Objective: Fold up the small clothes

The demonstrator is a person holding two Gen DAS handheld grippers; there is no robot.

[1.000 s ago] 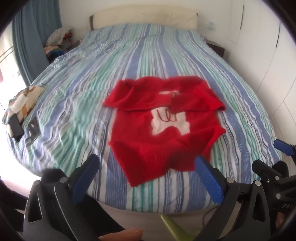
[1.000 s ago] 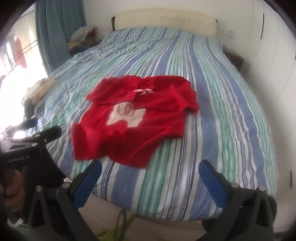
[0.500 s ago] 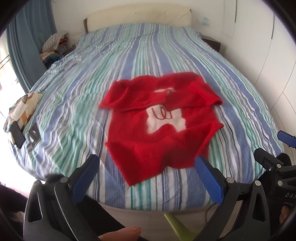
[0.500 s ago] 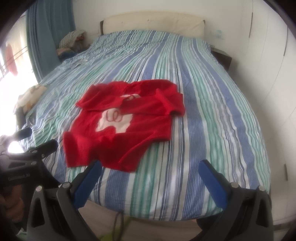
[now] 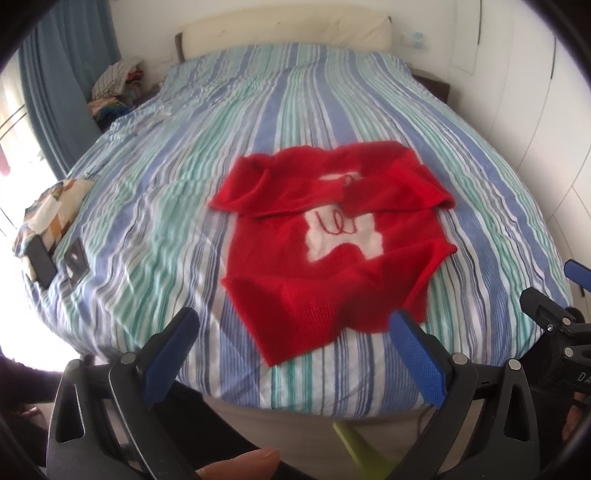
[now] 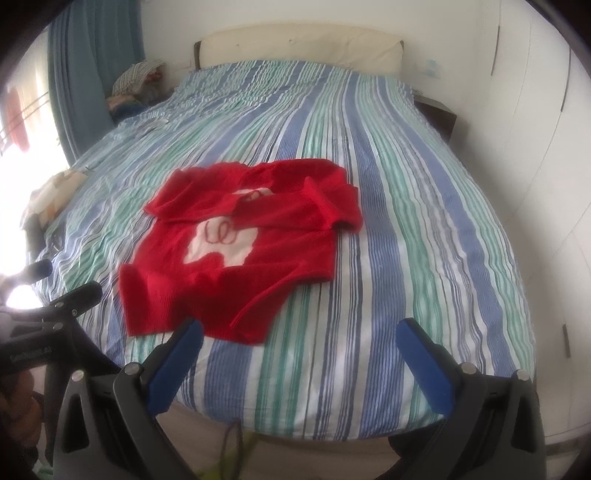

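one wide bed [image 5: 332, 92] fills both views, covered in a sheet striped blue, green and white, with a pale headboard [image 5: 288, 29] at the far end and a blue curtain [image 5: 66, 55] on the left. over the last second the whole bed has slid a little further off and lower in both wrist views, so the tongs seem to have drawn back and risen slightly rather than closed in; nothing on the sheet has shifted

a small red sweater [image 5: 332, 240] lies on the near half of the bed, front up, a white patch with red loops on its chest. both sleeves are already folded in across the chest, the hem nearest the foot of the bed. it looks the same as it did a second ago: same creases, same skewed lower corner. so the sleeve step looks done and the body fold is not yet begun

a heap of patterned cloth [image 5: 48, 206] with two dark flat things, perhaps phones, sits at the left edge of the bed, well apart from the sweater

the left gripper [image 5: 291, 328] hangs just off the foot of the bed, its blue pads spread wide with nothing between them. the right gripper [image 6: 299, 336] does likewise, wide apart and bare, further toward the sweater's right side

my guess: the pause is a re-aim, and the next move calls for both tongs to come down on the hem corners and carry them up toward the collar
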